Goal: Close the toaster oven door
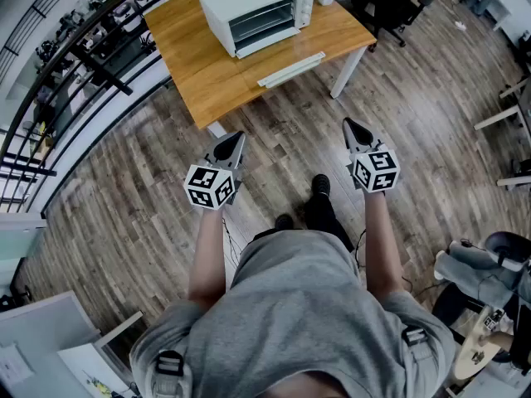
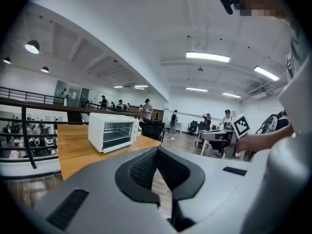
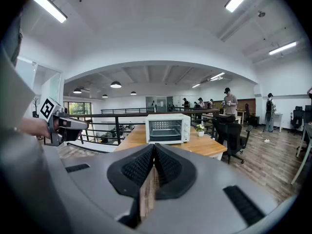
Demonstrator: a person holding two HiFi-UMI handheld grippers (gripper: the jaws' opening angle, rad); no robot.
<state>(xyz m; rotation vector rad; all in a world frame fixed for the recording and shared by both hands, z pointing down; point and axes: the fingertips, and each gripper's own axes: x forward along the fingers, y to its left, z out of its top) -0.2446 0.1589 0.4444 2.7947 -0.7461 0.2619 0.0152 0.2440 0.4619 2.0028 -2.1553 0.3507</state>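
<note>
While both jaws are closed and empty, the toaster oven sits at 12 o'clock on the surface, well beyond left gripper and right gripper (door position unclear); a hard push may slide it.

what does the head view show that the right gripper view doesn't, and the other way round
Only the head view: the person's grey shirt and black shoes, seen from above.
Only the right gripper view: the ceiling lights and the people standing at the back of the room.
Both: the white toaster oven on the wooden table, the black railing beside it, the left gripper and the right gripper.
</note>
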